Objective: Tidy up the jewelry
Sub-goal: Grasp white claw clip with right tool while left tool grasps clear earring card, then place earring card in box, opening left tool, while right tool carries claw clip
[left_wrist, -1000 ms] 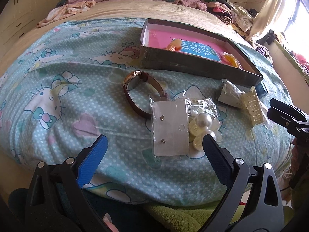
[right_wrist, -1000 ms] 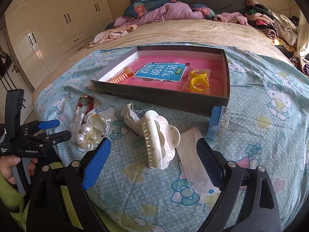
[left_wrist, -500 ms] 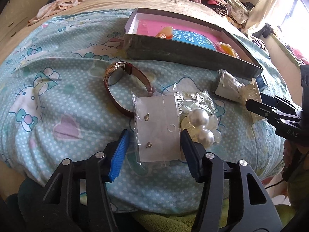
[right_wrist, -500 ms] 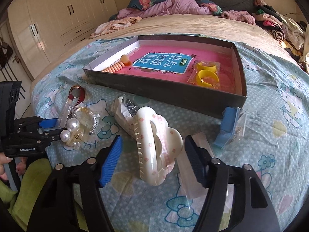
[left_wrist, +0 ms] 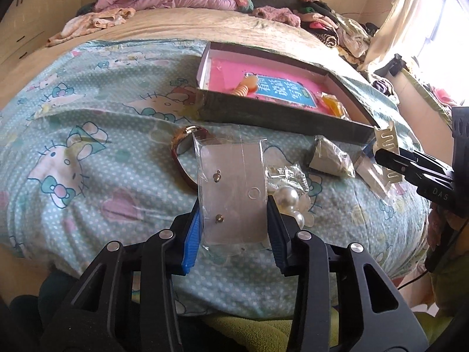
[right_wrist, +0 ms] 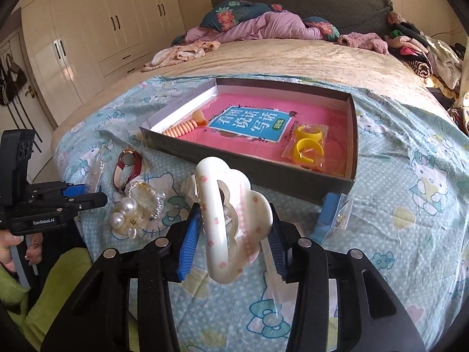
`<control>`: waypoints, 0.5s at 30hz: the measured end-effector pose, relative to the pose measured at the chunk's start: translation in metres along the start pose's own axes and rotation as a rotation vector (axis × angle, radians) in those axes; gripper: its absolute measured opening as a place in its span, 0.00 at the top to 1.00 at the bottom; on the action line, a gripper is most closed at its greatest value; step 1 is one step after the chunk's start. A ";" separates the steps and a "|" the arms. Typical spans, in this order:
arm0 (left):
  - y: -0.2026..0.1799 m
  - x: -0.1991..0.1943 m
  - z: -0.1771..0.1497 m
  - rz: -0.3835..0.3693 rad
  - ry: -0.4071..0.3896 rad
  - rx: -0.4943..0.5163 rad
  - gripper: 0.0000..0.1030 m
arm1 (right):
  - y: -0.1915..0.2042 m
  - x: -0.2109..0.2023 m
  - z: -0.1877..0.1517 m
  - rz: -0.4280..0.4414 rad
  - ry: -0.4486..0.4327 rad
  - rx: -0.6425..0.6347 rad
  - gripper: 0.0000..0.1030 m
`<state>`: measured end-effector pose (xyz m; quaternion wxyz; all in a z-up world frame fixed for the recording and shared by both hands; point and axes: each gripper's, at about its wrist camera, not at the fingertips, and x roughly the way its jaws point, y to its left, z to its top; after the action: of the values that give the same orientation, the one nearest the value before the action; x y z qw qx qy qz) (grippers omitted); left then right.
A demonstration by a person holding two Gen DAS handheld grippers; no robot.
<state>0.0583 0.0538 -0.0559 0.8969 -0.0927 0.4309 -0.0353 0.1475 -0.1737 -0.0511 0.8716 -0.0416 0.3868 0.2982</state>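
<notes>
- While the left gripper [left_wrist: 234,220] clamps a clear earring packet [left_wrist: 233,187] between its blue pads, the right gripper [right_wrist: 234,228] pinches a white cloud-shaped hair claw [right_wrist: 231,220]; both things are lifted off the bedspread [left_wrist: 88,152].
- Ahead of both grippers lies a shallow dark box [right_wrist: 351,146] with a pink floor and a blue printed label.
- In the box, at its far left from the right gripper, rests an orange ribbed clip [right_wrist: 183,127]; at its right side sits a clear bag of yellow rings [right_wrist: 307,146].
- Just behind the held packet, a brown-strapped watch [left_wrist: 183,152] is half covered by it.
- Right of the left gripper's tips, a pearl piece [left_wrist: 288,201] lies on crinkled plastic, partly hidden by the right pad.
- Further right, a small crumpled bag [left_wrist: 328,157] lies near the box wall; its contents cannot be made out.
- Right of the right gripper, a blue-backed packet [right_wrist: 334,217] leans against the box's near corner; what it holds is too small to tell.
- A flat clear sleeve [right_wrist: 272,267] lies under the right gripper, mostly blocked by the finger.
- In the left view the right gripper shows only as a dark side profile at the frame's right edge.
- The bedspread drops away at the near edge, below both grippers.
- Beyond the box, tan bed surface stretches to heaped clothes [right_wrist: 263,26] at the headboard.
</notes>
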 end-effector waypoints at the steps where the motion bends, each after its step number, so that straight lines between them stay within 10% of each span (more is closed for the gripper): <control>1: 0.001 -0.003 0.002 0.003 -0.008 -0.004 0.69 | 0.000 -0.004 0.002 -0.001 -0.009 0.000 0.59; 15: 0.006 -0.025 0.023 0.005 -0.082 -0.026 0.69 | -0.003 -0.032 0.026 0.004 -0.116 0.009 0.59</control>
<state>0.0601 0.0662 -0.0235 0.9126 -0.1047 0.3945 -0.0234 0.1495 -0.1841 -0.0107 0.8921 -0.0193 0.3371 0.3001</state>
